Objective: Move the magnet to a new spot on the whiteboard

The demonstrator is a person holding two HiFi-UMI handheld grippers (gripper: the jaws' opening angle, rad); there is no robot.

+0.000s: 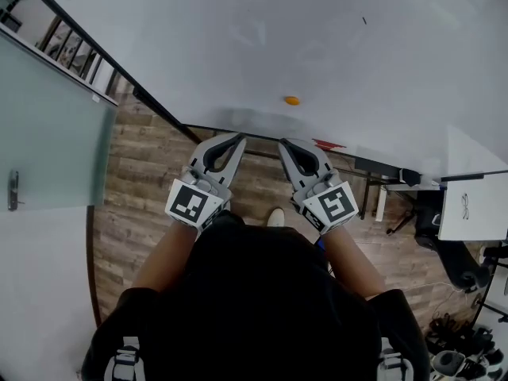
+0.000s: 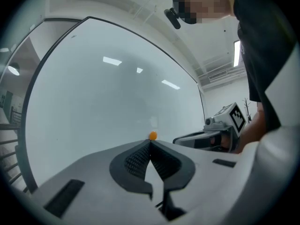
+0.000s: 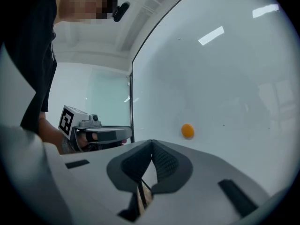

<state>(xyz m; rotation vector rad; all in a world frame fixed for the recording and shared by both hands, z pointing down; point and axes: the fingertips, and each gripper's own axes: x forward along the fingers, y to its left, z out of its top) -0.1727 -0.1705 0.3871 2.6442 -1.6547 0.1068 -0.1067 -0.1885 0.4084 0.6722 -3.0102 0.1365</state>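
A small round orange magnet (image 1: 292,100) sticks to the whiteboard (image 1: 262,46), a short way ahead of both grippers. In the left gripper view the magnet (image 2: 153,135) shows just past the jaw tips; in the right gripper view the magnet (image 3: 187,131) sits up and to the right of the tips. My left gripper (image 1: 240,138) is shut with nothing in it. My right gripper (image 1: 281,142) is shut and empty too. Both are held side by side below the board, tips apart from the magnet.
The whiteboard's dark frame edge (image 1: 151,101) runs diagonally at the left, with a glass panel (image 1: 48,125) beyond it. Wood floor (image 1: 143,189) lies below. A white table (image 1: 472,205) and cables (image 1: 460,340) are at the right.
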